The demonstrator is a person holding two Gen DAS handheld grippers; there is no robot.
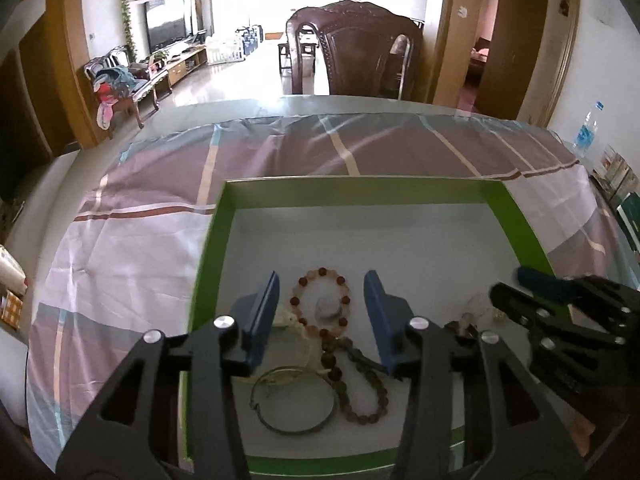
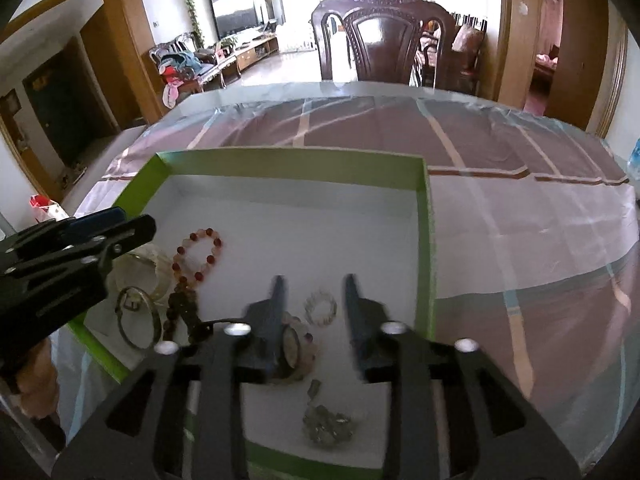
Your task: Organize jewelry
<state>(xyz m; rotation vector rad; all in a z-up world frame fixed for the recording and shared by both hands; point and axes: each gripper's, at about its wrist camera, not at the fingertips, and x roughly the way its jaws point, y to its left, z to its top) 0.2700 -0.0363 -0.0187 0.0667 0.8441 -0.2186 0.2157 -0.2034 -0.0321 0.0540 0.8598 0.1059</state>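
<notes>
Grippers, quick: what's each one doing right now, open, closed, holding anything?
Left gripper: open, holding nothing, over the pink bead bracelet in the green box.
Right gripper: open, holding nothing, over the small clear ring.

box far half bare, jewelry seemingly near

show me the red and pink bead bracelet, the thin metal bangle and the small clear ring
red and pink bead bracelet [image 1: 297, 301]: left wrist view, left arc of beads
thin metal bangle [image 1: 294, 431]: left wrist view, lower rim
small clear ring [image 2: 333, 307]: right wrist view, right side of band
</notes>
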